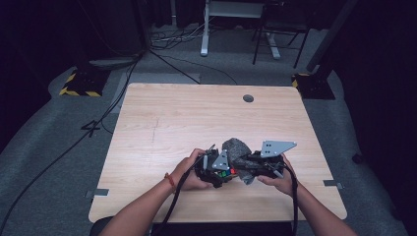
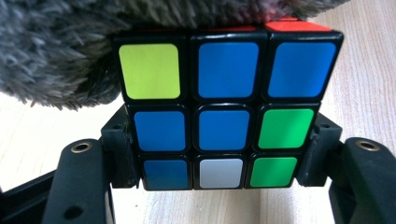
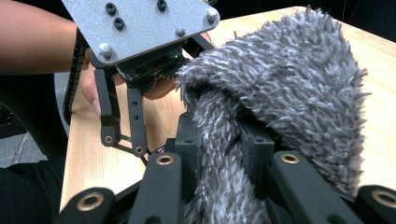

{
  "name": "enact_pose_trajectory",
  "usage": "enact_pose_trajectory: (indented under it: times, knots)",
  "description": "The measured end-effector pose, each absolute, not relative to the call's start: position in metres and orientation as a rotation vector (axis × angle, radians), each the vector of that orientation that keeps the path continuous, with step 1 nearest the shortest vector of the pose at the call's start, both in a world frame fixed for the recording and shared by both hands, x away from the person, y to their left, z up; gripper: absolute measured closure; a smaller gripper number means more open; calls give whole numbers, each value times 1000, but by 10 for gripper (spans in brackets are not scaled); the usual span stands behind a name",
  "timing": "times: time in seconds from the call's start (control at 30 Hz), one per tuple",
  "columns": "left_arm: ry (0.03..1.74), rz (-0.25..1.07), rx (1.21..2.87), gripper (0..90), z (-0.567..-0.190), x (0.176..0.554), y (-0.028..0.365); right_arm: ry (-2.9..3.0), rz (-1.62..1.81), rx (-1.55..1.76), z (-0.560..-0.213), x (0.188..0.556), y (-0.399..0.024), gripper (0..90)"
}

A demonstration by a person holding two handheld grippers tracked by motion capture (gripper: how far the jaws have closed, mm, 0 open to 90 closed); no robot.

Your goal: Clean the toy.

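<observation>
Puzzle cube (image 2: 224,112) clamped by lower layer between left gripper (image 2: 219,175) jaws, near front of counter (image 1: 162,118). Rigid, light, slick plastic; best held flat on opposite faces, as now. Grey fuzzy cloth (image 3: 285,88) draped over cube top, fold pinched tight in right gripper (image 3: 224,158) jaws. Soft, limp, grippy; likely snags corners, so take by bunched edge.

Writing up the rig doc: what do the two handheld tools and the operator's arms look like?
Both tools are black, two-jawed linkages with brass-coloured pivot pins. The left tool and right tool each carry a grey three-cornered plate with dark screws. A black cable trails back from each. Forearms are bare, no sleeves showing; a red band sits on the left wrist.
</observation>
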State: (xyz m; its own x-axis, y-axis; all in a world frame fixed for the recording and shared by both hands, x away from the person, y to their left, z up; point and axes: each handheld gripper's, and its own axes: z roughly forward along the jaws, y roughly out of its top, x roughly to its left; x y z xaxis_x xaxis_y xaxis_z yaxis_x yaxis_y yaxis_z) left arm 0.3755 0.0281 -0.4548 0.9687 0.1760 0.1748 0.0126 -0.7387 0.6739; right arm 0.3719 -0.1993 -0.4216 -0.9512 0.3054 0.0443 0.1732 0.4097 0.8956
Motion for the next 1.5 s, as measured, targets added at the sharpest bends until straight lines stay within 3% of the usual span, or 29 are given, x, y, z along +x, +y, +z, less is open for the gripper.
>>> enact_pose_trajectory:
  times: [0.57,1.0,1.5]
  knots:
    - [136,266,2215,335,-433,373,45,2571,1355,595,-439,385,-228,738]
    - [142,265,2307,331,-449,377,37,2538,1587,495,-426,376,-226,737]
    - [139,276,2278,337,-442,377,43,2616,1455,487,-435,374,-219,738]
